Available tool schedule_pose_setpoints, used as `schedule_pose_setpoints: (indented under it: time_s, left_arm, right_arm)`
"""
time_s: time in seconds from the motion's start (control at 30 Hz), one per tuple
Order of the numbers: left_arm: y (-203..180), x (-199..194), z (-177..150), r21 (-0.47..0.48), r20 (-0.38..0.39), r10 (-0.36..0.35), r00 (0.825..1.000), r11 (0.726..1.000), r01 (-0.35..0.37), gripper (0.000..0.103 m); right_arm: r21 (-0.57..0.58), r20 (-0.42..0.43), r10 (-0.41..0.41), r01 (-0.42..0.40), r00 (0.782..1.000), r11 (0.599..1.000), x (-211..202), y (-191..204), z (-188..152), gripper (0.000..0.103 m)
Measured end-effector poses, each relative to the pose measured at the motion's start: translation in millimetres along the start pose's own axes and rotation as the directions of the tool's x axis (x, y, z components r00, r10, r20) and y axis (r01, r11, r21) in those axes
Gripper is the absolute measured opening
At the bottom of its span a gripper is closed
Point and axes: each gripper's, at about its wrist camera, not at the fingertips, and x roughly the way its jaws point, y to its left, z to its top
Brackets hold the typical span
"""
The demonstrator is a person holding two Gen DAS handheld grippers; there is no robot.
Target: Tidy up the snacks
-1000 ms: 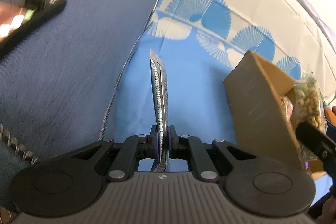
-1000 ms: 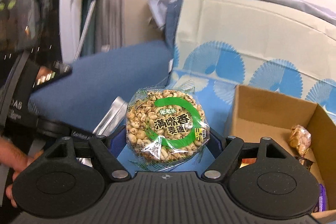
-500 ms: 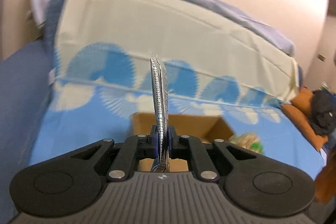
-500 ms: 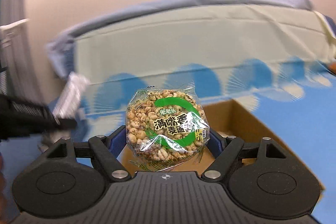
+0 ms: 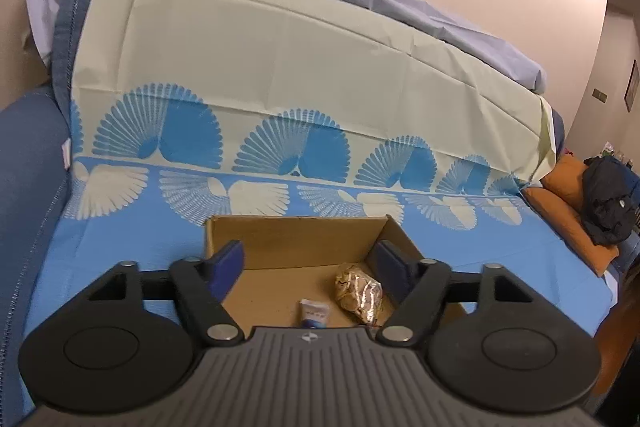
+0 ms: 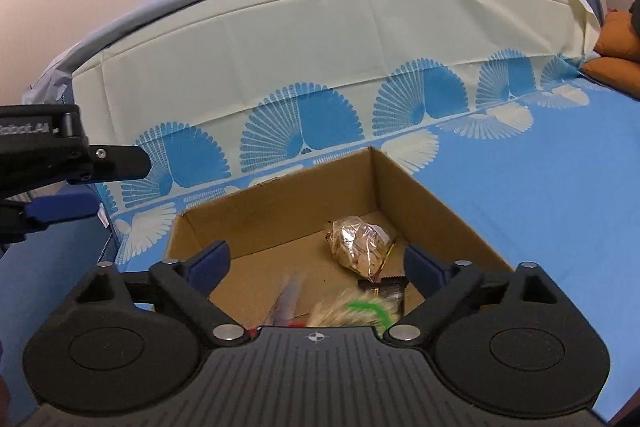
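Cardboard box [image 6: 436, 203] long axis runs away from camera | left gripper [image 5: 310, 261], right gripper [image 6: 316, 265] jaws just spread, nothing between

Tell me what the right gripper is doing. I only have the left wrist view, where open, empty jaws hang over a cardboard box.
Observer: The right gripper is over the cardboard box as well. Its jaws have just been opening and stand wide, gripping nothing.
Operator: Any snack near them?
Observer: A green-ringed pack shows as a blur low in the box, below those jaws.
Operator: Anything else in the box that I miss?
Observer: A dark wrapper lies just in front of the clear bag of snacks, on the side nearer the camera.
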Motion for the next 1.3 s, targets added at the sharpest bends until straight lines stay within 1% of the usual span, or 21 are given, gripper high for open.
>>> schedule_pose_setpoints:
  time_s: [0.13, 0.17, 0.2, 0.27, 0.33, 0.4, 0.47, 0.57, 0.63, 0.7, 0.77, 0.83, 0.9, 0.93, 1.0, 1.03, 1.1, 1.3]
  left_arm:
    - [-2, -24, -9, 0.047, 0.043, 0.051, 0.998, 0.997, -0.053, 0.087]
    - [-3, -30, -12, 0.053, 0.045, 0.049, 0.998, 0.997, -0.051, 0.088]
    - [-4, -34, -15, 0.058, 0.037, 0.053, 0.998, 0.997, -0.055, 0.093]
    - [-3, -43, -22, 0.056, 0.029, 0.082, 0.996, 0.995, -0.084, 0.095]
    - [-1, -51, -28, 0.033, 0.006, 0.082, 0.997, 0.996, -0.082, 0.102]
    - [2, -58, -36, 0.01, -0.017, 0.07, 0.997, 0.998, -0.069, 0.102]
    - [4, -62, -46, 0.01, -0.049, 0.077, 0.996, 0.997, -0.077, 0.102]
    - [4, -62, -63, 0.018, -0.118, 0.077, 0.99, 0.997, -0.075, 0.102]
    - [4, -62, -74, 0.016, -0.151, 0.079, 0.985, 0.997, -0.077, 0.102]
    - [2, -63, -86, 0.021, -0.17, 0.086, 0.982, 0.996, -0.084, 0.103]
    - [-1, -64, -95, 0.023, -0.183, 0.082, 0.98, 0.997, -0.08, 0.103]
    - [-4, -65, -106, 0.027, -0.193, 0.099, 0.976, 0.995, -0.096, 0.103]
    - [-8, -64, -114, 0.043, -0.199, 0.123, 0.972, 0.992, -0.117, 0.102]
    - [-11, -64, -118, 0.05, -0.206, 0.139, 0.969, 0.99, -0.131, 0.102]
    - [-12, -62, -123, 0.057, -0.223, 0.164, 0.961, 0.986, -0.155, 0.102]
    - [-12, -62, -125, 0.058, -0.232, 0.171, 0.958, 0.985, -0.162, 0.103]
    - [-12, -61, -127, 0.056, -0.244, 0.17, 0.955, 0.985, -0.161, 0.103]
    - [-11, -62, -128, 0.037, -0.248, 0.15, 0.957, 0.989, -0.145, 0.103]
  right_arm:
    - [-0.01, 0.0, 0.002, -0.002, 1.0, 1.0, -2, 2, 0, 0.101]
    - [-0.015, 0.0, 0.003, -0.003, 1.0, 1.0, -3, 2, 1, 0.102]
    - [-0.021, 0.001, 0.004, -0.004, 1.0, 1.0, -6, 3, 1, 0.102]
    - [-0.037, 0.006, 0.003, -0.003, 1.0, 0.999, -11, 2, 1, 0.102]
    - [-0.054, 0.019, -0.012, 0.013, 1.0, 0.998, -20, 0, 2, 0.102]
    - [-0.068, 0.021, -0.031, 0.033, 0.999, 0.997, -27, -5, 4, 0.102]
    - [-0.074, 0.017, -0.045, 0.046, 0.999, 0.996, -33, -11, 9, 0.102]
    - [-0.081, 0.016, -0.066, 0.067, 0.998, 0.994, -47, -21, 18, 0.102]
    - [-0.106, 0.009, -0.062, 0.062, 0.998, 0.992, -57, -28, 22, 0.102]
    - [-0.155, -0.009, -0.041, 0.039, 0.999, 0.987, -68, -35, 19, 0.102]
    - [-0.21, -0.034, -0.025, 0.017, 0.999, 0.978, -78, -41, 11, 0.102]
    - [-0.249, -0.047, -0.012, 0.0, 0.999, 0.968, -87, -47, -4, 0.102]
    - [-0.236, -0.052, -0.019, 0.006, 0.998, 0.972, -93, -51, -19, 0.102]
    - [-0.236, -0.051, -0.015, 0.002, 0.999, 0.972, -95, -48, -22, 0.102]
    - [-0.254, -0.036, 0.018, -0.027, 0.999, 0.967, -99, -42, -27, 0.102]
    - [-0.268, -0.045, 0.016, -0.027, 0.999, 0.963, -97, -40, -28, 0.102]
    - [-0.281, -0.063, -0.007, -0.012, 0.998, 0.959, -91, -36, -31, 0.102]
    - [-0.259, -0.11, -0.011, -0.018, 0.994, 0.966, -78, -33, -32, 0.102]
